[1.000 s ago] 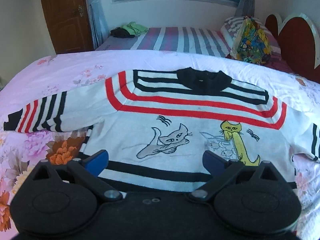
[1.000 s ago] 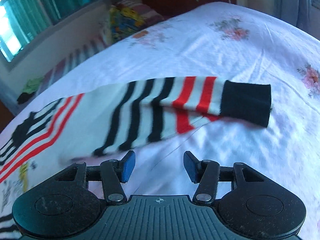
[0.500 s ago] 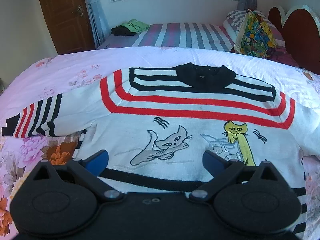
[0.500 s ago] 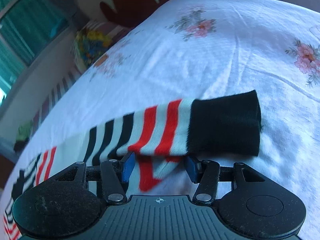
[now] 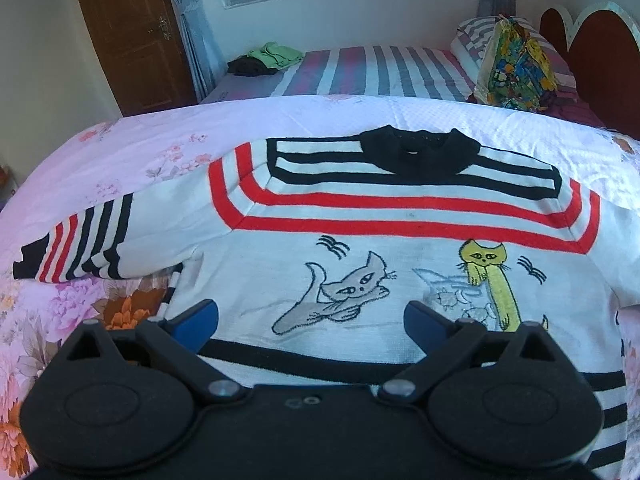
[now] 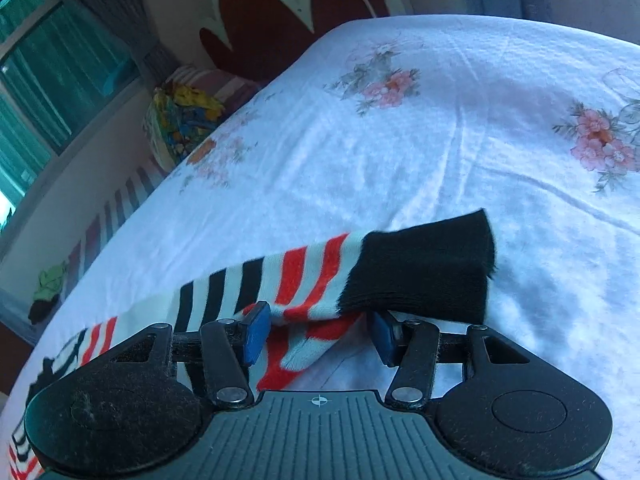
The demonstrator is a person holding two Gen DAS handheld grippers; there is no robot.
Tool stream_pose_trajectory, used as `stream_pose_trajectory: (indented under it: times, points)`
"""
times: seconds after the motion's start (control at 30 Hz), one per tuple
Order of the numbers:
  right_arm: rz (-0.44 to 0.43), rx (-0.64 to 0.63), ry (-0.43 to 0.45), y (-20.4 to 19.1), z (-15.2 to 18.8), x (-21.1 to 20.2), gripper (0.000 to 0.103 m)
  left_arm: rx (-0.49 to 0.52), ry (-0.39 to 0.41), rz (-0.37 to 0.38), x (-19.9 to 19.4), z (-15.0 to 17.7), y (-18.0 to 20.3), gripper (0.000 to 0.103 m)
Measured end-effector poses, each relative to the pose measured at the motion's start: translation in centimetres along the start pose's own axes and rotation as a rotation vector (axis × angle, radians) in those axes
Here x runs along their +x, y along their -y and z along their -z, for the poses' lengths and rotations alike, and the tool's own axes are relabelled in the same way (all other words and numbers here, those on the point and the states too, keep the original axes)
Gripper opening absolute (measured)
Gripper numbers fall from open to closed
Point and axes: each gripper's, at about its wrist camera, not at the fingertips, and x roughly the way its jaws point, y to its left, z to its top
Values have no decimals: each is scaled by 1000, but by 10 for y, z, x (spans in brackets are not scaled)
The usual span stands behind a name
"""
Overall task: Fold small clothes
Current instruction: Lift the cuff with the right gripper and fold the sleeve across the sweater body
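Note:
A small white sweater with red and black stripes, a black collar and two embroidered cats lies flat, front up, on the bed. My left gripper is open and empty, hovering over the sweater's lower hem. In the right wrist view the sweater's right sleeve, striped with a black cuff, lies on the sheet. My right gripper is open, with its blue pads on either side of the sleeve just short of the cuff.
The bed has a floral quilt on the left and a white flowered sheet on the right. Behind it stand a striped second bed with folded clothes, a colourful pillow and a red headboard.
My right gripper has moved forward along the sleeve until its pads straddle it near the cuff. My left gripper has moved slightly nearer over the sweater's body. Both stay open.

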Motion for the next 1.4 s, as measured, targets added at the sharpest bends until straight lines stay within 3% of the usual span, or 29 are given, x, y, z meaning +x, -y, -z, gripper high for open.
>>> stream_pose_trajectory:
  times: [0.23,0.3,0.33,0.4,0.47,0.67,0.8,0.97,1.07,1.2,1.23,1.33,1.4]
  points:
    - [10,21,7,8,-7,11,53,17,2,0,2,-3,5,99]
    - [21,0,22,5,-5,13,16,20,4,3,3,-4,7,97]
    - [18,-11,29,2,-6,12,14,19,8,8,3,-5,7,96]
    - [5,-55,63,-7,-5,6,14,14,14,35,5,-5,6,78]
    - [-14,-149,91,-27,-3,-3,13,0,-10,89,10,-7,2,69]
    - [-126,-407,136,-112,21,-26,14,-75,-42,112,18,-14,-18,68]
    - [-265,-556,111,-184,64,-33,13,-84,-23,101,15,-20,-35,68]
    - [-400,-764,22,-270,155,-26,14,-107,18,79,14,-31,-61,77]
    - [-426,-881,-41,-307,210,-17,14,-90,33,80,20,-36,-73,78]
    - [-458,-946,-154,-334,257,-3,14,-97,12,127,32,-41,-85,78]
    - [-459,-959,-165,-339,263,-2,15,-103,7,143,35,-42,-87,78]
    - [-503,-966,-168,-335,268,-12,57,-128,-11,205,41,-42,-92,80]
    - [-515,-947,-120,-324,258,-28,59,-160,-45,258,45,-41,-95,87]
